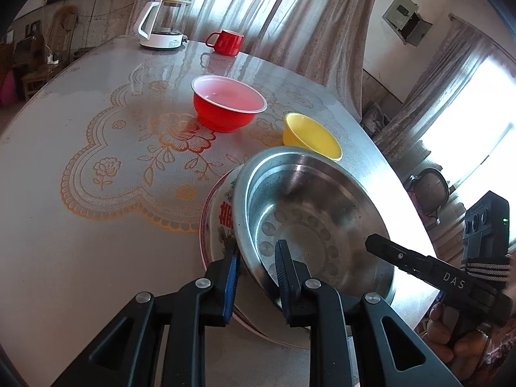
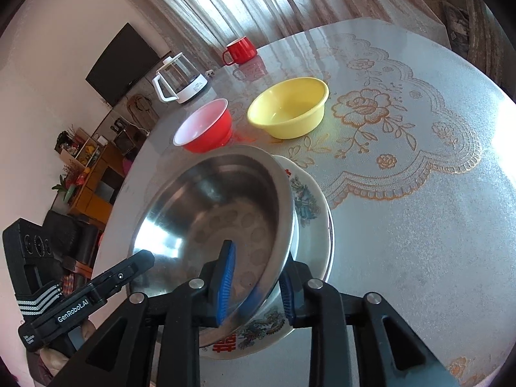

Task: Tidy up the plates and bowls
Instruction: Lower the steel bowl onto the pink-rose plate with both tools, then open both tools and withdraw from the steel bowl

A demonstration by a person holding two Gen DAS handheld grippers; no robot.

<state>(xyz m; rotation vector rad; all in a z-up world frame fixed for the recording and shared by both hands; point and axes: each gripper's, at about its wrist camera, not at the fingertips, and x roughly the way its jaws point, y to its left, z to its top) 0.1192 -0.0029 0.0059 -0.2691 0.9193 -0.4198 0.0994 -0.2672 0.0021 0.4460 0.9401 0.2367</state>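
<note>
Curtains: pale drapes behind a round tabletop [image 1: 64, 225] with a floral cover.
Bowls: three — steel bowl [image 1: 316, 213], red bowl [image 1: 225, 103], yellow bowl [image 1: 309, 135].
Plates: one, a patterned plate [image 2: 309, 213] under the steel bowl at the near edge.
Left tool [image 1: 258, 271]: narrow, pinching the steel bowl's rim.
Right tool [image 2: 258, 287]: straddling the opposite rim, grip unclear.
Extras: one kettle [image 1: 161, 22], one red mug [image 1: 227, 42].
Right view only: a dark screen [image 2: 122, 61] on the wall.
</note>
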